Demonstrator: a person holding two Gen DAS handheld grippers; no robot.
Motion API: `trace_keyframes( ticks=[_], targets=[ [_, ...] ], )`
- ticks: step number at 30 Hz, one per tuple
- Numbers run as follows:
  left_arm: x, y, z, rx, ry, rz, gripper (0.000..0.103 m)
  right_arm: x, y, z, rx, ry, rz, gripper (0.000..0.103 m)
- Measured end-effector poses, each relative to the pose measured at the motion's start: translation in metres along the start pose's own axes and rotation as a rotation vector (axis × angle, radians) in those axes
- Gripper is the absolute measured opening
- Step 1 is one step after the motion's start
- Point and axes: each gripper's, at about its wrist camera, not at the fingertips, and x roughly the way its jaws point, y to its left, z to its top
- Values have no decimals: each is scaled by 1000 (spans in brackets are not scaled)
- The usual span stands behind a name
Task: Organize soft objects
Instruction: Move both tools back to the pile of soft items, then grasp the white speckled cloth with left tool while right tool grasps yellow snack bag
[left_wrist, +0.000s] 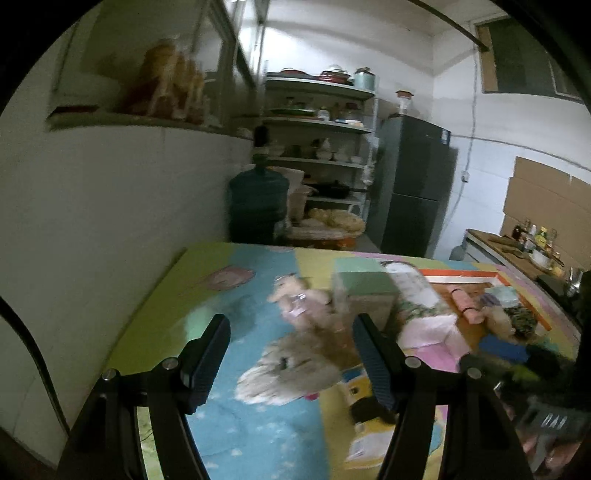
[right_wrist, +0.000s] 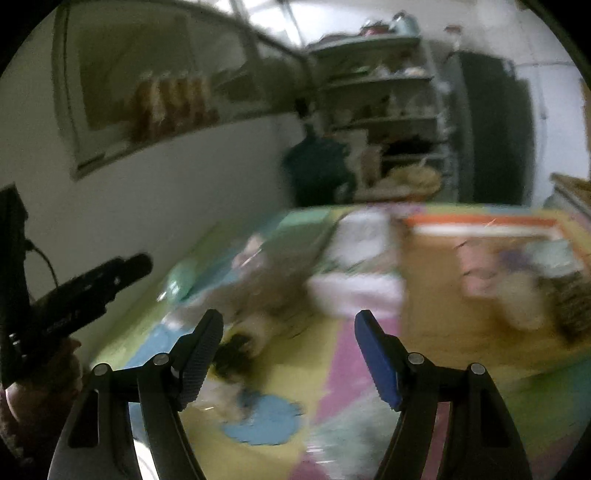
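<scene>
The colourful play mat (left_wrist: 236, 424) fills the lower half of both views, and you stand over it with the kitchen shelves at twelve o'clock. At two o'clock on the mat sits the shallow cardboard tray (left_wrist: 476, 275) with an orange-and-white rim, already holding a pink rolled cloth (left_wrist: 466, 302) and several other soft pieces too blurred to name. The biggest loose item is the beige plush toy (left_wrist: 291, 369), lying on the mat between the tips of your left gripper (left_wrist: 290, 354), though not touched by them; its pale fluffy head is nearest you and its body runs away toward twelve o'clock, so its long axis lies roughly along the line your fingers point. A smaller pinkish plush (left_wrist: 295, 299) lies just beyond it, beside a green-topped block (left_wrist: 364, 284). Expect the plush to be light, limp and squashy; it should sag at both ends if you pinch one end, so I would take it across the body just behind the head, where the stuffing looks thickest. Your left gripper's jaws stand wide apart with nothing pressed between them. Your right gripper (right_wrist: 288, 350) is likewise spread and empty, hanging over yellow and pink mat with the tray at two o'clock; that view is heavily smeared.
</scene>
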Motion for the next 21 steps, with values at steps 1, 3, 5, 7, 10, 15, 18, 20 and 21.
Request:
trace_keyframes(
  ticks=[1,3,5,7,10,15,18,20,21],
  targets=[
    [0,4,-2,-2,-1,7,69,8,7,-3,2,22,12,75],
    [-1,11,-9,1,-2,16,69,30,22,-10,1,76,31,75],
    [0,17,-16,15,8,4,69,44,29,-16,2,106,28,75],
    [3,21,-20,24,24,-19,69,59,33,-20,18,137,19,75],
    [8,27,-25,26,48,-46,69,73,35,-20,37,155,3,75],
    [20,33,-29,4,86,-56,69,90,41,-19,11,171,-40,75],
    [32,36,-31,-7,115,-59,69,94,39,-19,6,180,-36,67],
    [42,37,-33,-16,143,-74,69,95,41,-19,-3,181,-20,58],
    [45,37,-33,-18,153,-79,69,95,44,-19,-19,180,-11,50]
  ],
)
